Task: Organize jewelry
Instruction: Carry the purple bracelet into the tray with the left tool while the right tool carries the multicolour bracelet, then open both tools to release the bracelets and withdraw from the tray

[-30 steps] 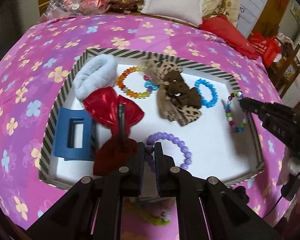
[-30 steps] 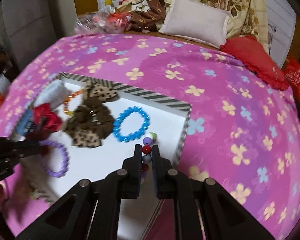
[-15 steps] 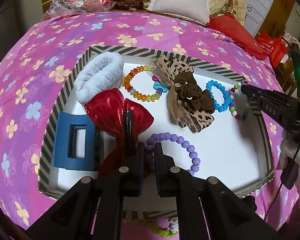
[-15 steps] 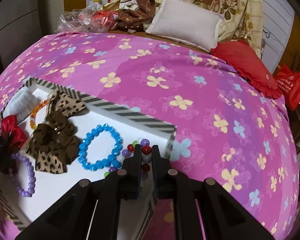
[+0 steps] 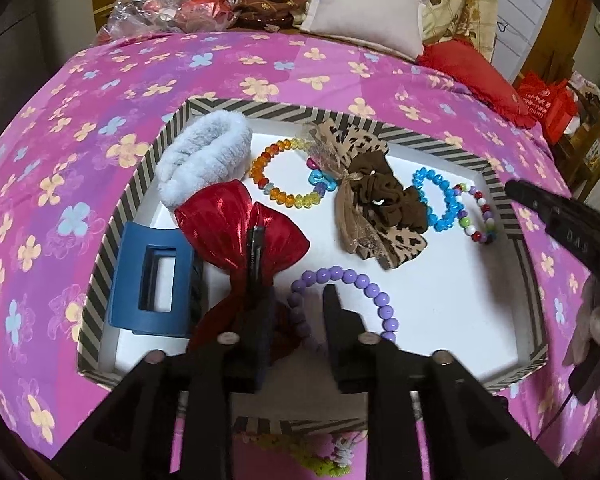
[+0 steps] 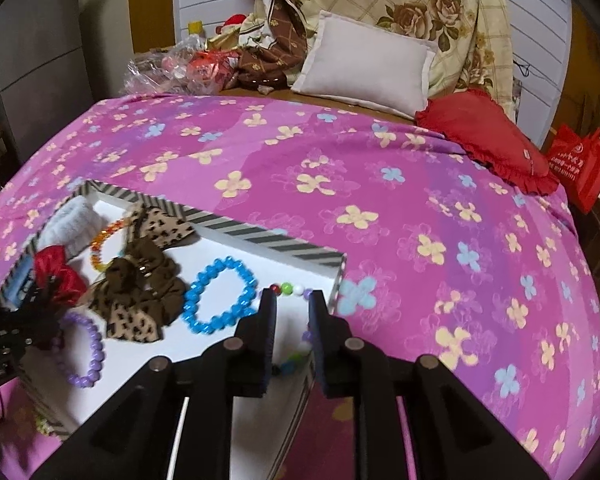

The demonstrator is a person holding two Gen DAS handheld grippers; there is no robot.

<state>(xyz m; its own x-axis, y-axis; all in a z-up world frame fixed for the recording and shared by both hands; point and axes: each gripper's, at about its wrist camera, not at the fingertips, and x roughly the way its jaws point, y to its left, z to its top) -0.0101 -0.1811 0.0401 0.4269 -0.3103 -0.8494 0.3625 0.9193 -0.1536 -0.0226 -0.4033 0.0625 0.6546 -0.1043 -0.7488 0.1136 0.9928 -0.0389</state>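
A striped-rim white tray (image 5: 140,184) lies on the pink bedspread. In it are a purple bead bracelet (image 5: 364,284), a multicolour bead bracelet (image 5: 480,216), a blue bracelet (image 5: 440,200), an orange bracelet (image 5: 284,176), a red bow (image 5: 236,224), a leopard-and-brown scrunchie (image 5: 376,200), a fluffy white scrunchie (image 5: 204,156) and a blue claw clip (image 5: 152,276). My left gripper (image 5: 298,300) is open over the purple bracelet's near side. My right gripper (image 6: 292,304) is open over the multicolour bracelet (image 6: 292,290) at the tray's right corner (image 6: 336,276).
The flowered pink bedspread (image 6: 420,200) spreads right of the tray. A white pillow (image 6: 364,64), a red cushion (image 6: 484,136), a red bag (image 6: 580,164) and a heap of clothes and plastic bags (image 6: 204,64) lie at the far edge.
Both grippers have opened. The left one let go of the purple bracelet, the right one let go of the multicolour bracelet, which now lies in the tray beside the blue bracelet.
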